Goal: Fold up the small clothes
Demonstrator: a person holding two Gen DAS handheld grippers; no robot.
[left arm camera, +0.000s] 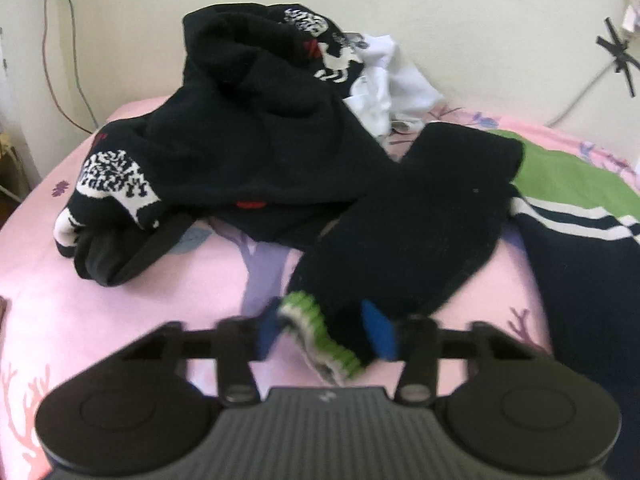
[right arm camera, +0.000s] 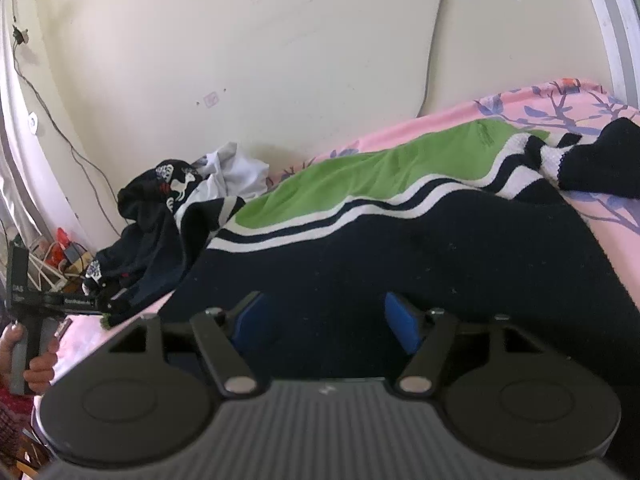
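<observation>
Lettering on clothes unreadable; left gripper jaws straddle sleeve cuff, right gripper jaws wide.

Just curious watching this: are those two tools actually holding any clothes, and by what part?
The left tool brackets the black sleeve's green-striped cuff, jaws apart, grip blurred. The right tool is open over the navy sweater, holding nothing.

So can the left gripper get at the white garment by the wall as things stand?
Probably not directly. The left gripper sits around a sleeve's green-striped cuff, and the black patterned sweater is heaped between it and the white garment.
</observation>
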